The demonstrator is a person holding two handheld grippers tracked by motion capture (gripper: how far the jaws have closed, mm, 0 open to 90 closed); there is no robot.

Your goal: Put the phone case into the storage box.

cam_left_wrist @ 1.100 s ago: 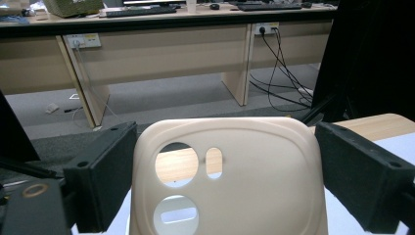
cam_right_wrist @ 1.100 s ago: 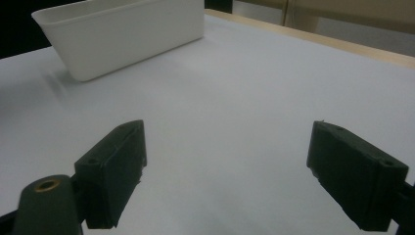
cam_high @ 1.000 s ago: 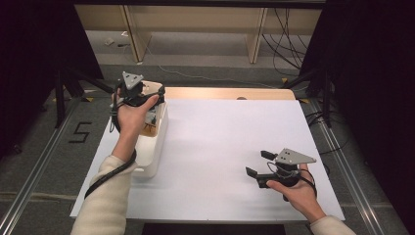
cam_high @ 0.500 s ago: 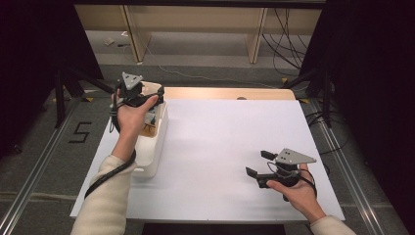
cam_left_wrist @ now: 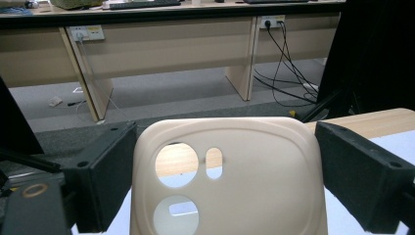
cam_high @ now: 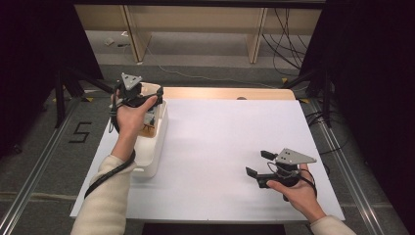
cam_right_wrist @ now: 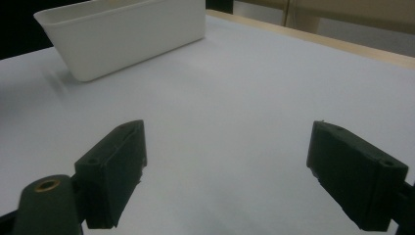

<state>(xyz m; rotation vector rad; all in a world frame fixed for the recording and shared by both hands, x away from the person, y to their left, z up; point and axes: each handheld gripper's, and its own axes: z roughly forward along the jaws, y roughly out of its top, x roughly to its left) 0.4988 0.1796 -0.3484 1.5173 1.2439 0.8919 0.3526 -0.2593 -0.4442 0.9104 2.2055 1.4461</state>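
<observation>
Between the left claw's jaws: a cream, rounded plastic plate pierced with round and oblong holes (cam_left_wrist: 230, 176), standing upright and facing the gripper's camera.
Plate, long axis: its visible width runs from one jaw toward the other; its lower part is cut off by the frame, so its full length cannot be told.
Plate, facing: the broad pierced face is turned back toward the claw, the rounded top edge up; the holes sit toward the jaw on the left of the left gripper view.
Left claw (cam_left_wrist: 225, 186): jaws wide, one on each side of the plate; whether the pads touch its edges cannot be told.
Left claw, place: in the high view it (cam_high: 131, 93) is held over the far end of the tub, the person's left hand (cam_high: 129, 115) wrapped around its grip.
Below the left claw: a long white rectangular plastic tub (cam_high: 156, 147), its long axis running from the near side of the table to the far side, with small items inside too unclear to name.
Under the tub: a white-topped table (cam_high: 220, 137) with a pale wood far edge.
Right claw (cam_high: 258, 164): well apart from the left one, low over bare tabletop, jaws spread wide with nothing between them (cam_right_wrist: 225, 176), pointing toward the tub (cam_right_wrist: 122, 34).
Right hand (cam_high: 296, 193): holds that claw from the near side.
</observation>
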